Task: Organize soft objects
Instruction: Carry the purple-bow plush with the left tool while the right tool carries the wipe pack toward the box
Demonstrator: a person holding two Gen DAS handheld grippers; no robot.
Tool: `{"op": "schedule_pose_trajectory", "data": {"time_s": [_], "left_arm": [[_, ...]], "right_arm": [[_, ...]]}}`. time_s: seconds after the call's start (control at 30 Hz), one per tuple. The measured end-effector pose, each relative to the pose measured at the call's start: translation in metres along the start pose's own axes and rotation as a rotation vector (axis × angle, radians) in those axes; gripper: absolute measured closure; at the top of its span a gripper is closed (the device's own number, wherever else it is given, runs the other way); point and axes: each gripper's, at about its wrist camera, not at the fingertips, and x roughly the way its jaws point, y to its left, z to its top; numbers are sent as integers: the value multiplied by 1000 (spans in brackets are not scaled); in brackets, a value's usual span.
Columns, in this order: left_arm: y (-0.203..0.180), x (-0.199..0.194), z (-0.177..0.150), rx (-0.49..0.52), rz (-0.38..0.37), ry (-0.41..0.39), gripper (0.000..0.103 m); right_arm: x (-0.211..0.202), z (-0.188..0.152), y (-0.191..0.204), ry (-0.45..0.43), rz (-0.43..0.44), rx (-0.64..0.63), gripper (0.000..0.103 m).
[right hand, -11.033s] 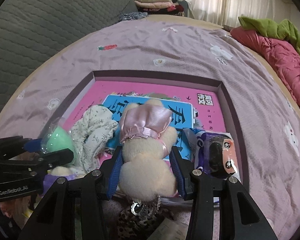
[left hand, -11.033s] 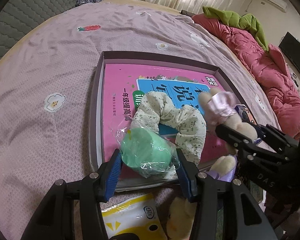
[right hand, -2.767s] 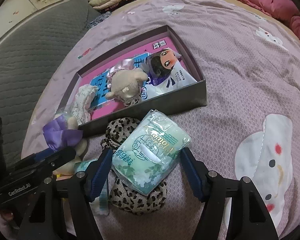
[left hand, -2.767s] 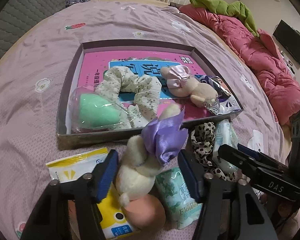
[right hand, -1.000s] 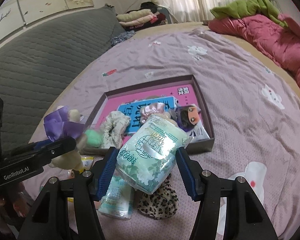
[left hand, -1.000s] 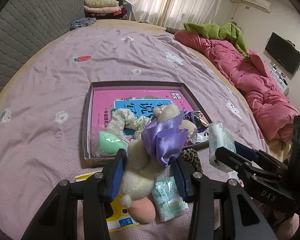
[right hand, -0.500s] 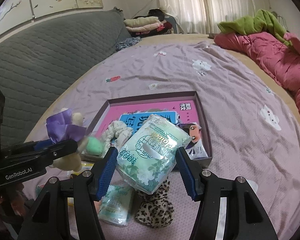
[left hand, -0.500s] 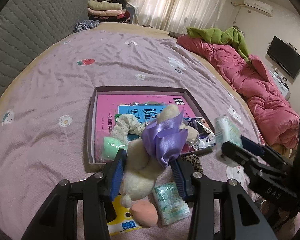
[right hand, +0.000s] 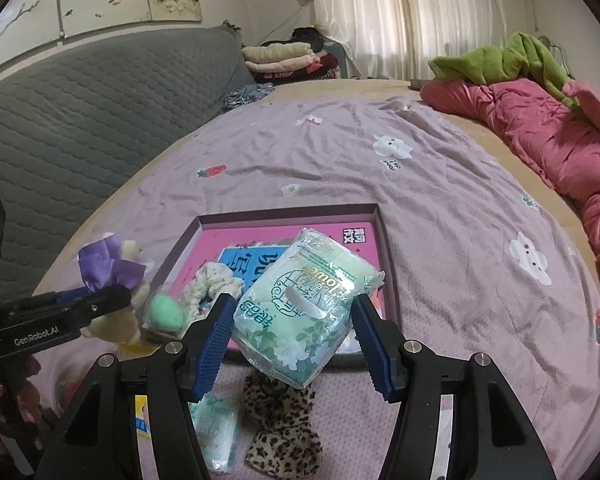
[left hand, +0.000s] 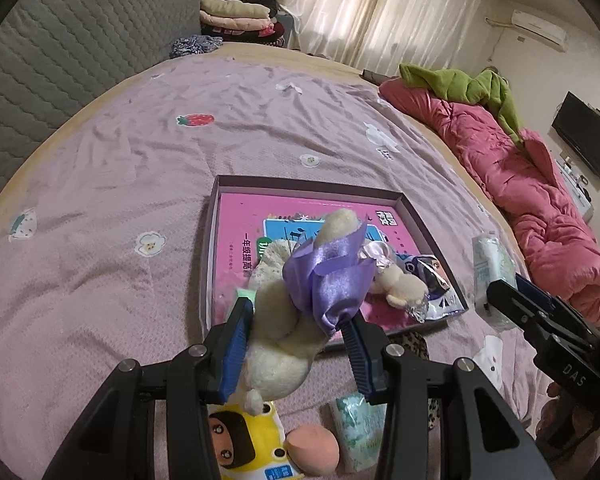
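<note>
Both tongs are full & up in the air above the bed point(left hand: 100, 200). Left tongs point(left hand: 298, 344) hold the cream plush toy w/ the purple bow point(left hand: 296, 304), its long way pointing up and away from the hand. Right tongs point(right hand: 292, 332) squeeze the green tissue pack point(right hand: 304, 308), tilted. The box point(left hand: 210, 248) lies ahead of both & lower down. The toy looks nearer its front wall; the pack hangs by the right front corner. Next, I think: go forward, then down.

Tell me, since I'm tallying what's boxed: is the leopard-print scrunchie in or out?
Out. The leopard-print scrunchie lies on the bedspread before the box's near wall.
</note>
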Motion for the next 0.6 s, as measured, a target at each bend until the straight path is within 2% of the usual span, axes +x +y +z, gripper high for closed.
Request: {"op": "schedule_pose_trajectory", "data": {"time_s": [0.6], "left_arm": [[-27,45,9,45,-16,48,58]], "right_arm": [[16,13,-15,-15,-38,4,41]]}}
